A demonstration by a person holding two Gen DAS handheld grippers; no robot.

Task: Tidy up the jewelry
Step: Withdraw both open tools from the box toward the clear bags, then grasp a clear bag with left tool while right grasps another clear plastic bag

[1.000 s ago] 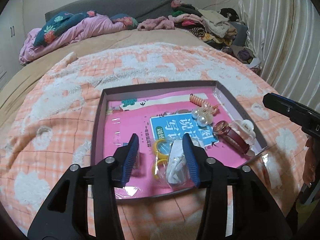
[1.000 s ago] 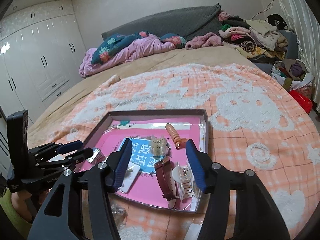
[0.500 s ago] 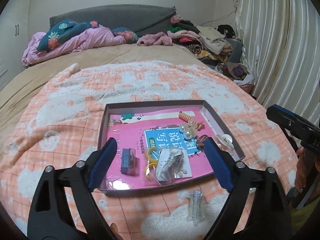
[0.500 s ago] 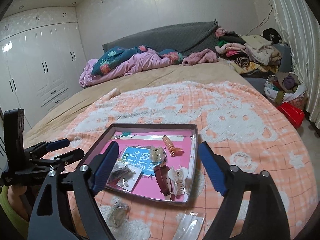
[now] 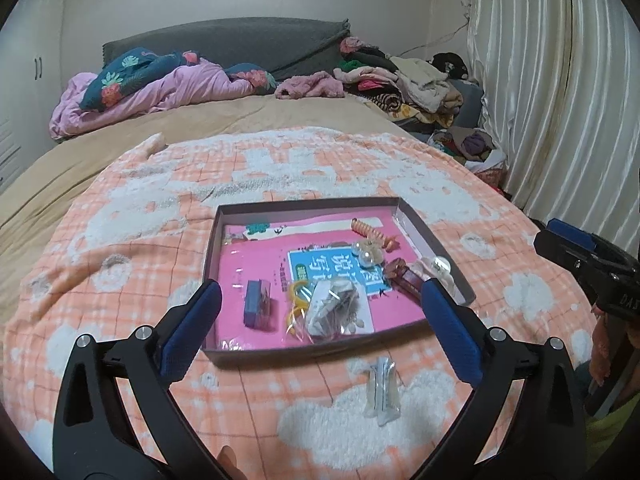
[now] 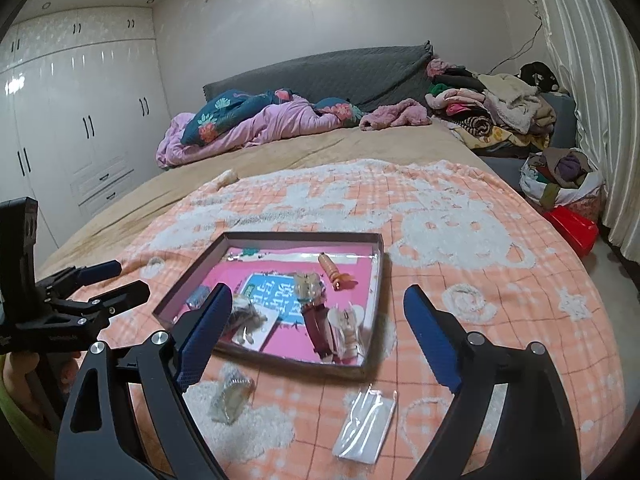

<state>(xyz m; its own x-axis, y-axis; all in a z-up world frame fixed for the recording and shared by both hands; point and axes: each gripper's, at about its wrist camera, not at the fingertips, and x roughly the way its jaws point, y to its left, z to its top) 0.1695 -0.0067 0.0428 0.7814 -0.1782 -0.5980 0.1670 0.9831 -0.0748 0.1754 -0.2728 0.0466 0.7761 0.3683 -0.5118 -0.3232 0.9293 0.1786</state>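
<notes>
The biggest risk, as I judge it, is the soft peach blanket: the shallow tray sits on yielding bedding, so a press on 1 rim could tip it and slide the jewelry together. The tray lies mid-blanket, holding a watch, a spiral hair tie, a pearl piece and a small bag of trinkets.

A smaller risk is the 2 clear packets on the near blanket outside the tray, 1 glinting and 1 flat; thin, slippery film may slip from the pads or be missed against white fluff.

The left gripper and right gripper both hang above the near edge, jaws opening wide, clamped on nothing.

Beyond: a tan bed, crumpled quilt, clothes heap, wardrobes left, curtain right.
</notes>
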